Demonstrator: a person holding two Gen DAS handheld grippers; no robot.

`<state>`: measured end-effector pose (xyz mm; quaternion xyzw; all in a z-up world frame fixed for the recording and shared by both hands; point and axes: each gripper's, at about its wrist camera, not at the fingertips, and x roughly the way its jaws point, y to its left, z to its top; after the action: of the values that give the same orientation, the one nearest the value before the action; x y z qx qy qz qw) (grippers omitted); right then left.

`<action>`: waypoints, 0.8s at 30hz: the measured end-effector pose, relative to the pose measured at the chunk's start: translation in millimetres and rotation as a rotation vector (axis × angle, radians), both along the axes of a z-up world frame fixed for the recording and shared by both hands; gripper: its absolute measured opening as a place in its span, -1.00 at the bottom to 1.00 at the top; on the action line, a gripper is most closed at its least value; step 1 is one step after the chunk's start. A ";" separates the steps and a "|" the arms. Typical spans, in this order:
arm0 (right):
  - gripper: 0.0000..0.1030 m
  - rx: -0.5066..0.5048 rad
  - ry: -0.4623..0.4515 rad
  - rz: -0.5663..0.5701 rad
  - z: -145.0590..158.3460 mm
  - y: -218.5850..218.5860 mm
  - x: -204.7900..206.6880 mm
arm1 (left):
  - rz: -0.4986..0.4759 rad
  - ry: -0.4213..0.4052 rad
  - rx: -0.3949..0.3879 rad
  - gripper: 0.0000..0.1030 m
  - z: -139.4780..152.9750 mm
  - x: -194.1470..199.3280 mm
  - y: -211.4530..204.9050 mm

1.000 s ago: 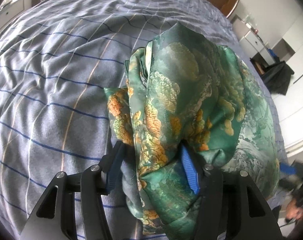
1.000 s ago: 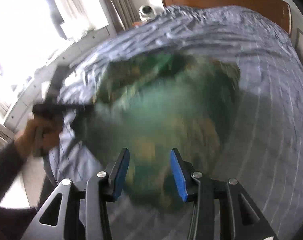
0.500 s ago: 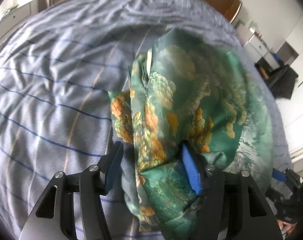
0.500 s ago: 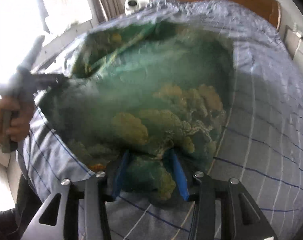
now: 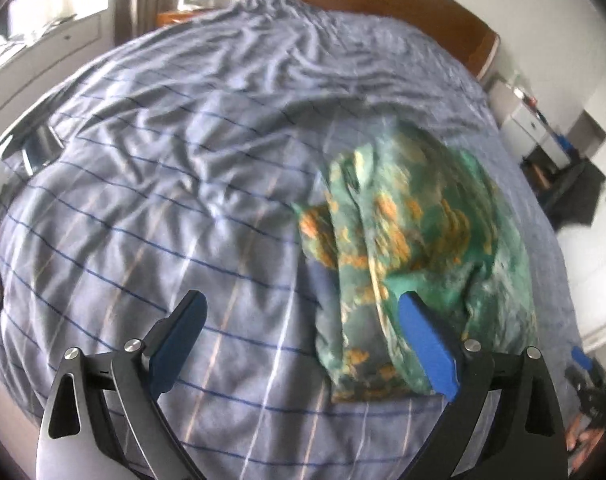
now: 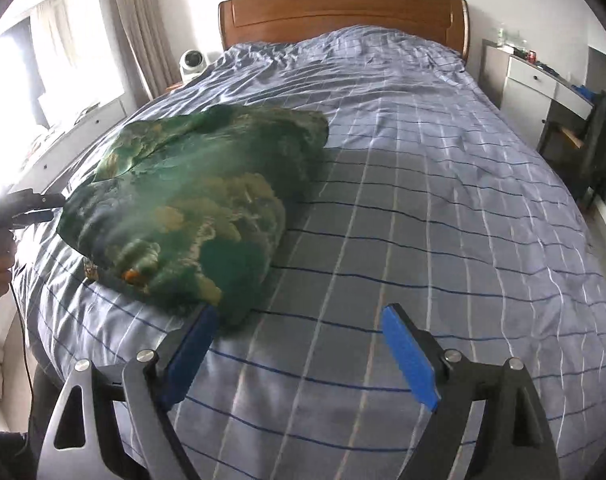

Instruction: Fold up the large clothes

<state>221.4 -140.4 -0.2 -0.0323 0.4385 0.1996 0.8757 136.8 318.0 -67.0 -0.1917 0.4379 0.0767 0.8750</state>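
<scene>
A green garment with orange and gold floral print [image 5: 415, 240] lies folded in a puffy bundle on the bed; it also shows in the right wrist view [image 6: 195, 204]. My left gripper [image 5: 303, 320] is open and empty, with the garment's near edge by its right finger. My right gripper [image 6: 299, 328] is open and empty, its left finger touching the garment's near corner. The left gripper also shows from the side in the right wrist view [image 6: 43, 204], at the garment's left edge.
The bed has a blue-grey checked cover [image 6: 423, 200] and a wooden headboard [image 6: 343, 8]. A white camera [image 6: 193, 62] sits left of the headboard. A white drawer unit [image 6: 531, 80] and a dark chair [image 6: 595, 136] stand to the right.
Both grippers opened and let go of the garment, which dropped onto the bed. Both grippers pulled back from it.
</scene>
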 end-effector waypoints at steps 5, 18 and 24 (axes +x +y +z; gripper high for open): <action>0.68 0.048 -0.053 0.045 4.1 1.9 -5.1 | -0.067 -0.028 -0.192 0.92 22.3 29.7 9.7; 0.68 0.384 0.126 0.066 -0.2 16.6 56.7 | -0.142 0.131 -0.529 0.99 -102.3 86.2 -0.1; 0.68 0.485 0.332 0.077 -64.2 28.0 110.4 | -0.160 0.118 -0.494 0.99 -108.3 90.3 -9.5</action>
<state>331.8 -112.4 -64.4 0.1946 0.5136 0.3340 0.7660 227.1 308.5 -175.3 -0.3596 0.5072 -0.0908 0.7779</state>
